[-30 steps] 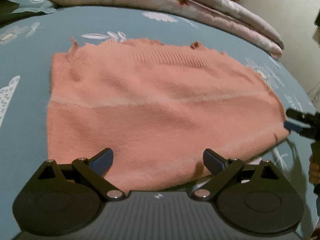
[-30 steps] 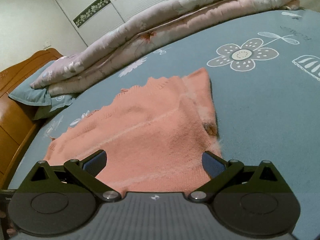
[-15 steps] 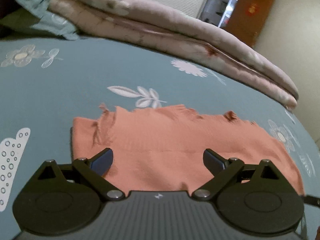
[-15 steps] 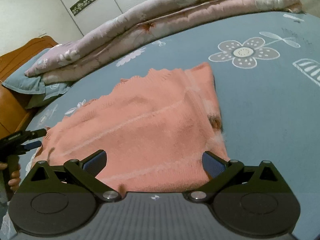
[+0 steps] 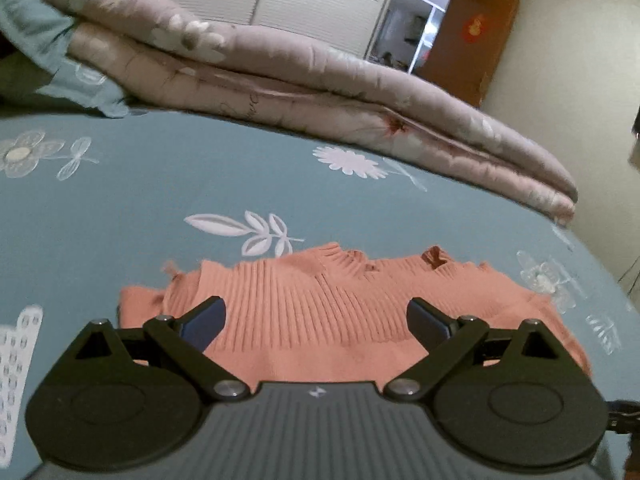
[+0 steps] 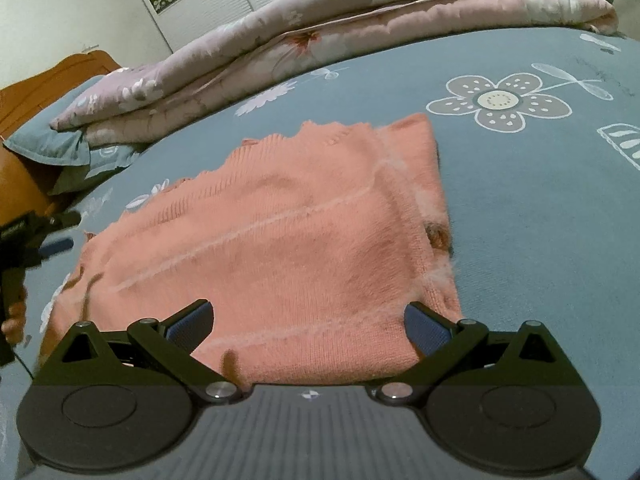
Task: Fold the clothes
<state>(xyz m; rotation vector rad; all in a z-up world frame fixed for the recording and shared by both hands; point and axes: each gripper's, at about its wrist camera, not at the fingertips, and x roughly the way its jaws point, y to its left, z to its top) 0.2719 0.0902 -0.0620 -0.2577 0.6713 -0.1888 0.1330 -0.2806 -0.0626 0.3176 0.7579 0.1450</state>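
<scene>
Sweater (image 5: 320,320) lies flat on the bed (image 5: 180,168), its ribbed, ragged edge facing the folded quilt (image 5: 300,76) in the left view. The left gripper (image 5: 316,318) hangs over it with jaws wide apart, holding nothing. Bare sheet runs wide between sweater and quilt.

In the right view the sweater (image 6: 280,248) spreads out folded, right edge straight, far edge jagged. The right gripper (image 6: 306,326) stands wide open and empty over the near edge. Open sheet lies to the right. The left gripper (image 6: 56,236) shows just off the sweater's left edge, held by a hand (image 6: 14,316).
</scene>
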